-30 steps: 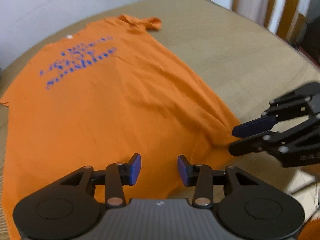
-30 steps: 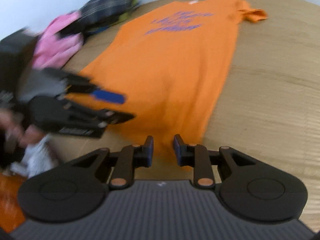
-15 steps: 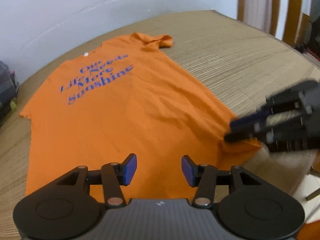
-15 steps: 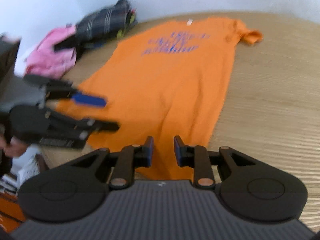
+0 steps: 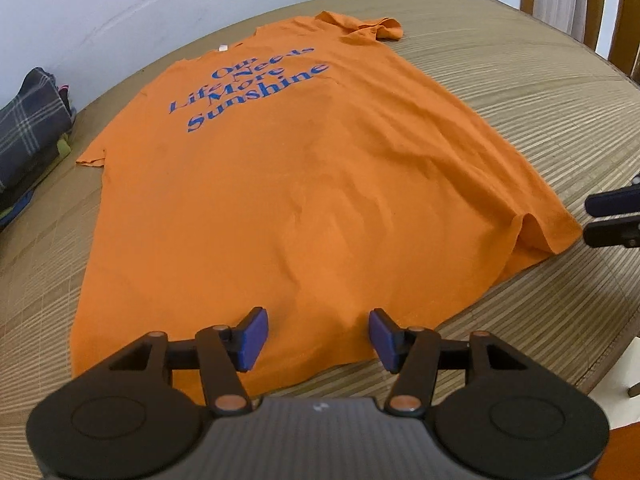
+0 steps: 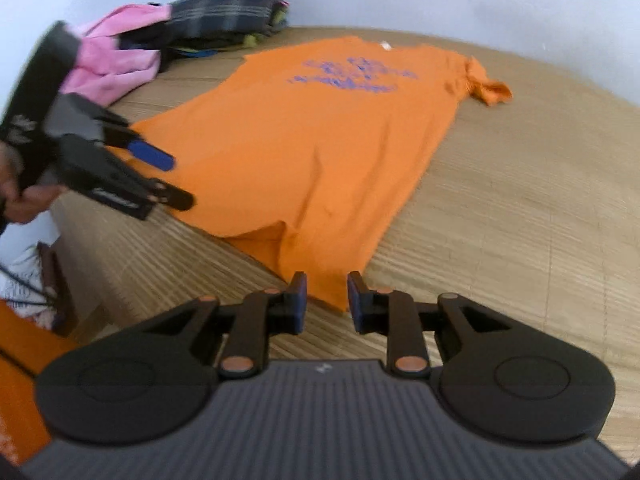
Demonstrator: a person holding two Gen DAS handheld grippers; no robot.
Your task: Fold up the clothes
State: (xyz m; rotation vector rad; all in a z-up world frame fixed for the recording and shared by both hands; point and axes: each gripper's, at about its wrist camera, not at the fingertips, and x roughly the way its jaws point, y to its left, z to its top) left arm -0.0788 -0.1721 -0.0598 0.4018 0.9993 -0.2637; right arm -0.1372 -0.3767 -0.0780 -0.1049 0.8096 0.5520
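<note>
An orange cotton T-shirt with blue lettering (image 5: 304,184) is spread flat on a woven mat (image 5: 520,92); the left gripper (image 5: 314,334) is seen opening over the hem, nothing pinched, while the right gripper (image 6: 327,300) is held narrowly parted, empty.

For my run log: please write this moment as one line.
stage: pre-grasp | orange T-shirt: flat, unfolded | left gripper: opening, empty, over hem | right gripper: closing, empty, near hem corner

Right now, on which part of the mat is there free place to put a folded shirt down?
The widest bare patch of the woven mat lies beside the orange T-shirt, on the side of its crumpled sleeve. A narrower strip runs along the opposite edge. The far corner there is crowded with a plaid garment and pink clothing.
</note>
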